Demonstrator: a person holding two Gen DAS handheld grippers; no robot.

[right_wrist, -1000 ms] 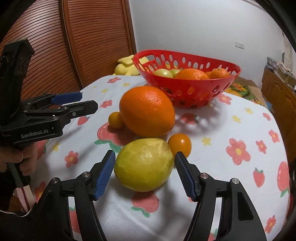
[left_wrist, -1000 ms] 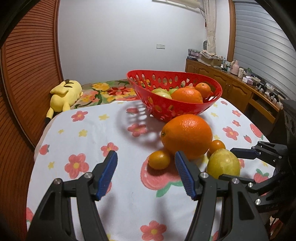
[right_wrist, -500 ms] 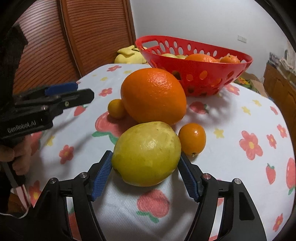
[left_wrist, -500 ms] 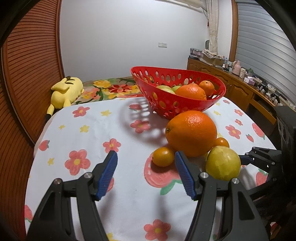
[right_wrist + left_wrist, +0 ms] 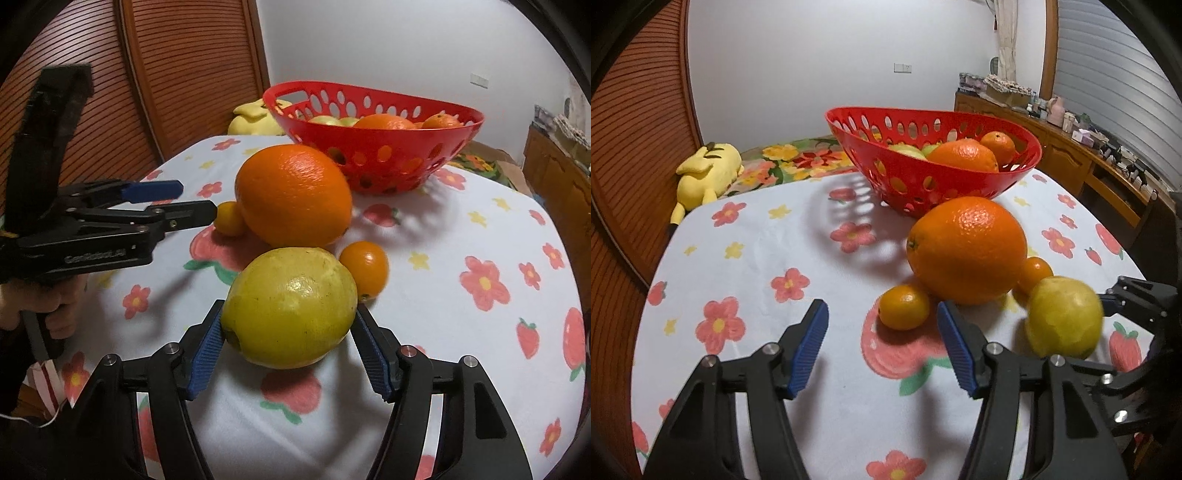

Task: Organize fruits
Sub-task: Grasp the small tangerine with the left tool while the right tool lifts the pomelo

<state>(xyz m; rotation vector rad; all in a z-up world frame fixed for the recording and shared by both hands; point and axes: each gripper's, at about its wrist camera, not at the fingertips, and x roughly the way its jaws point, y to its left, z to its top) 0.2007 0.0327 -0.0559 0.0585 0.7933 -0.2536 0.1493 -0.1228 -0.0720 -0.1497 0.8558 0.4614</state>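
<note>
Closer since earlier: right gripper (image 5: 288, 341), jaws closing, pads pressing the lemon (image 5: 290, 306). Left gripper (image 5: 882, 347) closing, nothing between, beside small orange (image 5: 904, 306).

White lettering runs along the black body of the left gripper (image 5: 173, 206) in the right wrist view; it is blurred but appears to read "GenRobot.AI". No other text is legible.
</note>
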